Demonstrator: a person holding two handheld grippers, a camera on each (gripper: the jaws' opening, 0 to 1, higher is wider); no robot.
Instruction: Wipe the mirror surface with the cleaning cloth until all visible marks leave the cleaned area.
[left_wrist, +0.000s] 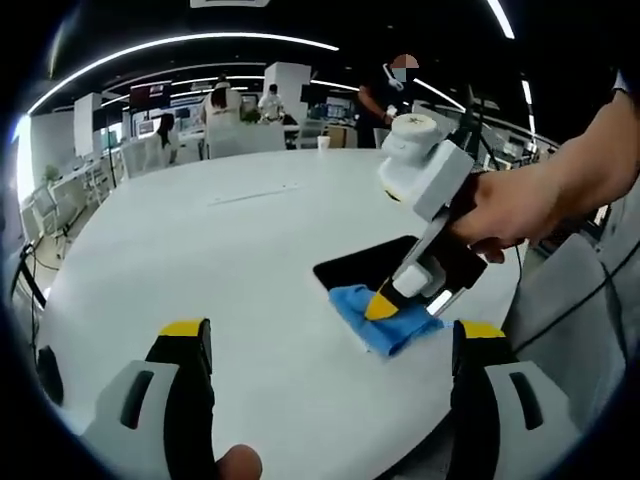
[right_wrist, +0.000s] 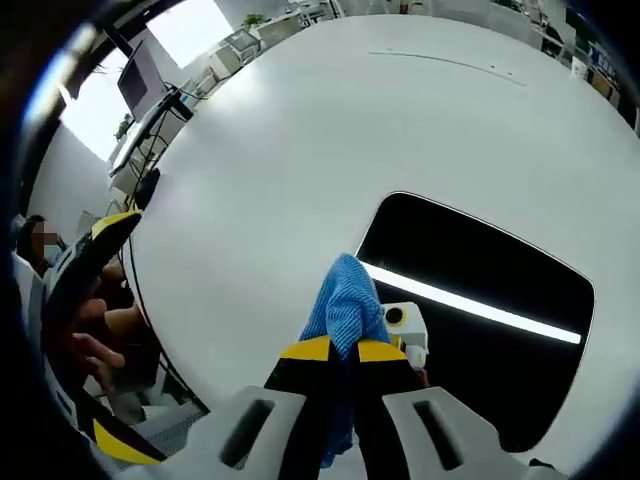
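A dark rectangular mirror (right_wrist: 490, 290) lies flat on the white round table (right_wrist: 330, 130) and reflects a ceiling light strip. My right gripper (right_wrist: 342, 350) is shut on a blue cleaning cloth (right_wrist: 345, 300), which presses on the mirror's near left edge. In the left gripper view the same mirror (left_wrist: 365, 268) lies right of centre, with the blue cloth (left_wrist: 385, 318) at its near corner under the right gripper (left_wrist: 382, 305), held by a person's hand (left_wrist: 520, 205). My left gripper (left_wrist: 330, 335) hovers open above the table, its jaws wide apart with nothing between them.
The white table (left_wrist: 200, 260) stretches far to the left and back. A small cup (left_wrist: 323, 142) stands at its far edge. Desks, chairs and several people fill the office behind. Cables hang off the table's left edge (right_wrist: 150, 310).
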